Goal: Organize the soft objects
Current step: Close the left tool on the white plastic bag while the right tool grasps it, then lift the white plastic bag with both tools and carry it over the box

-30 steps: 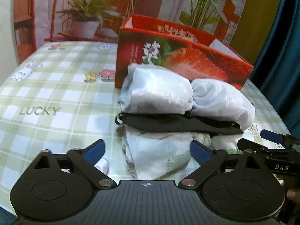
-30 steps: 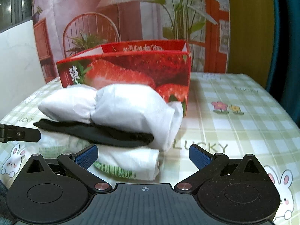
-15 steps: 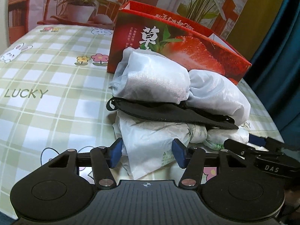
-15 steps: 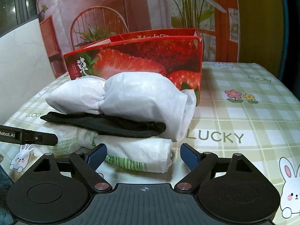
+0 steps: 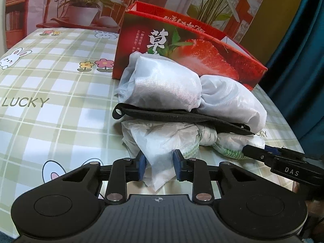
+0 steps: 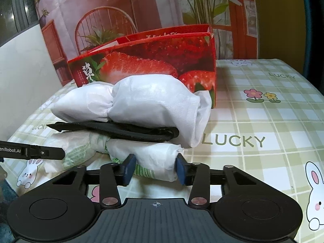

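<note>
The tabletop (image 5: 50, 109) wears a green-and-white checked cloth printed with "LUCKY", flowers and rabbits. A red strawberry box (image 5: 182, 46) stands on it toward the back. In front of the box, the thin white plastic bag (image 5: 162, 141) lies directly on the cloth at the bottom of a pile; whether the pile touches the box is hard to tell.

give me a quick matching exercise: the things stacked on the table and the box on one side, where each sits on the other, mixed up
Things:
1. white cloth bundle
2. black strap
3. plastic bag
4. strawberry box

Places:
a. bottom of the pile, between both grippers' fingers
b. behind the pile
c. top of the pile
d. middle layer

Pairs: 1-c, 2-d, 3-a, 4-b
</note>
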A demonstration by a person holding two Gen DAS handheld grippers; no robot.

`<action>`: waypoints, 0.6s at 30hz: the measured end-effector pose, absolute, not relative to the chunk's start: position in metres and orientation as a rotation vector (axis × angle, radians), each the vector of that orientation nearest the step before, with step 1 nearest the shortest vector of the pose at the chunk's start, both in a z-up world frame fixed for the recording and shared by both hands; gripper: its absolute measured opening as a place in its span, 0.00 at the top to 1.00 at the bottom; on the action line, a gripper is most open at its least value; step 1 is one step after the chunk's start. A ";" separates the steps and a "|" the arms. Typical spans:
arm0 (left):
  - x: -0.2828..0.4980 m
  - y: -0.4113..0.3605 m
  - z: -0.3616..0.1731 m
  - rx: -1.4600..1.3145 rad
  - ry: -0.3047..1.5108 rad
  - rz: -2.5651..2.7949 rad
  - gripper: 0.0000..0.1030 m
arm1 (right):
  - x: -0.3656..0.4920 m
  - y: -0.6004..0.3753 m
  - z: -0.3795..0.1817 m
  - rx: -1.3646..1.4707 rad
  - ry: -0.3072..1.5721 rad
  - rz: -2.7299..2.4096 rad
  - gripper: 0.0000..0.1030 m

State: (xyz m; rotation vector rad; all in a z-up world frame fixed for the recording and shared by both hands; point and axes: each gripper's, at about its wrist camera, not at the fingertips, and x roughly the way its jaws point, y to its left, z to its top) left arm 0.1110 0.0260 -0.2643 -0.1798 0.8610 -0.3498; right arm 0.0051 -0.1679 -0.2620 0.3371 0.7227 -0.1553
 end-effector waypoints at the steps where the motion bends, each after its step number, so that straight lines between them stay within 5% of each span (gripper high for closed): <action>1: 0.111 0.026 -0.264 -0.183 0.858 -0.351 0.74 | 0.004 -0.169 -0.262 0.345 0.721 -0.155 0.69; 18: 0.086 0.021 -0.226 -0.132 0.722 -0.412 0.81 | -0.014 -0.165 -0.226 0.345 0.634 -0.131 0.84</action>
